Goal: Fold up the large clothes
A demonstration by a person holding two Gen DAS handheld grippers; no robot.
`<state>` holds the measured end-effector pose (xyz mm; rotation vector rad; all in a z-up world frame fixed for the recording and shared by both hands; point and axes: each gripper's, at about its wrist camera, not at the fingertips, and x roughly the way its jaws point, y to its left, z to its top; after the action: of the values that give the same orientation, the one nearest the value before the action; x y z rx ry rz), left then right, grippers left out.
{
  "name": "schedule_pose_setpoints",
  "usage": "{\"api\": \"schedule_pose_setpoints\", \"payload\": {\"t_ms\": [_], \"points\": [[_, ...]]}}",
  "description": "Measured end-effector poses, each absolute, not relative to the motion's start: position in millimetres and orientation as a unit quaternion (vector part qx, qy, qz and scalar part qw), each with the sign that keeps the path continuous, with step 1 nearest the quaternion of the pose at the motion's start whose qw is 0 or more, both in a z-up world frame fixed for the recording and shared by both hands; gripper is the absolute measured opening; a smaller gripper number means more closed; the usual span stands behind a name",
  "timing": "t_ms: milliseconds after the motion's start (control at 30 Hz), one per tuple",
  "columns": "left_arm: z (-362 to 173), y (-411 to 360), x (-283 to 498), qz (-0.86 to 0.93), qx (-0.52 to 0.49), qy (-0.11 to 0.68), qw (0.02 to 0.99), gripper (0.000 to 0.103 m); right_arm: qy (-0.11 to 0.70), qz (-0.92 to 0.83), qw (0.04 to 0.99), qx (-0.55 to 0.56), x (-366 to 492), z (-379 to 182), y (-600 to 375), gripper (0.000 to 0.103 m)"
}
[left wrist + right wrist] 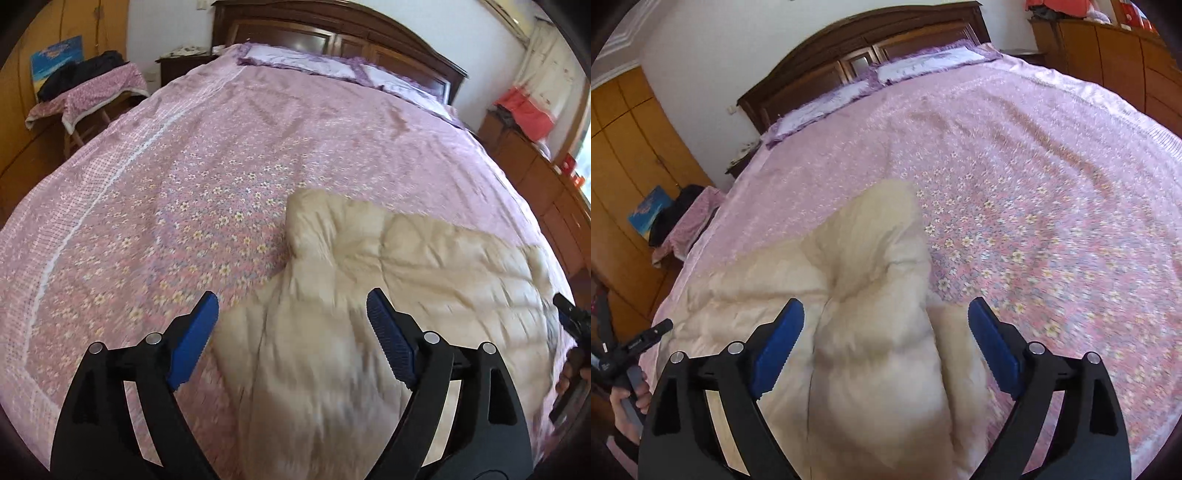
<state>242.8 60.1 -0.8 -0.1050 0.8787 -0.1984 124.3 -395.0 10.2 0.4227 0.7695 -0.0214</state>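
Bedspread [207, 155], cream quilted garment [369, 295] between spread fingers [194, 338].

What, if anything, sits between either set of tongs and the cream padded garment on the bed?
Nothing visible. The left tongs and right tongs are both open above the cream padded garment, with no object in between. Around it lies only the floral bedspread.

Left gripper [291, 306], jaws being held wide apart above a cream quilted garment [369, 295]; the garment is being supported by a pink floral bedspread [184, 166], with pillows [332, 66] behind.
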Motion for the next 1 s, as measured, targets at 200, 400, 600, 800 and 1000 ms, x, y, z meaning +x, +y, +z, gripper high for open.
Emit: {"api": "schedule_pose_setpoints", "payload": {"t_ms": [200, 400, 600, 800, 1000], "points": [[1, 65, 200, -0.105, -0.027, 0.426, 0.898, 0.088, 0.396, -0.005, 0.897, 0.194, 91, 8, -389, 0.090], [-18, 70, 180, -0.103, -0.033, 0.447, 0.888, 0.089, 0.408, -0.028, 0.897, 0.170, 64, -6, -374, 0.091], [-34, 77, 178, -0.098, -0.075, 0.460, 0.879, 0.091, 0.417, -0.022, 0.892, 0.173, 58, -21, -365, 0.093], [-49, 72, 180, -0.146, -0.145, 0.479, 0.854, 0.091, 0.431, -0.009, 0.876, 0.217, 65, -38, -369, 0.094], [-59, 50, 181, -0.158, -0.149, 0.480, 0.850, 0.091, 0.434, 0.006, 0.871, 0.231, 75, -44, -369, 0.097]]}}
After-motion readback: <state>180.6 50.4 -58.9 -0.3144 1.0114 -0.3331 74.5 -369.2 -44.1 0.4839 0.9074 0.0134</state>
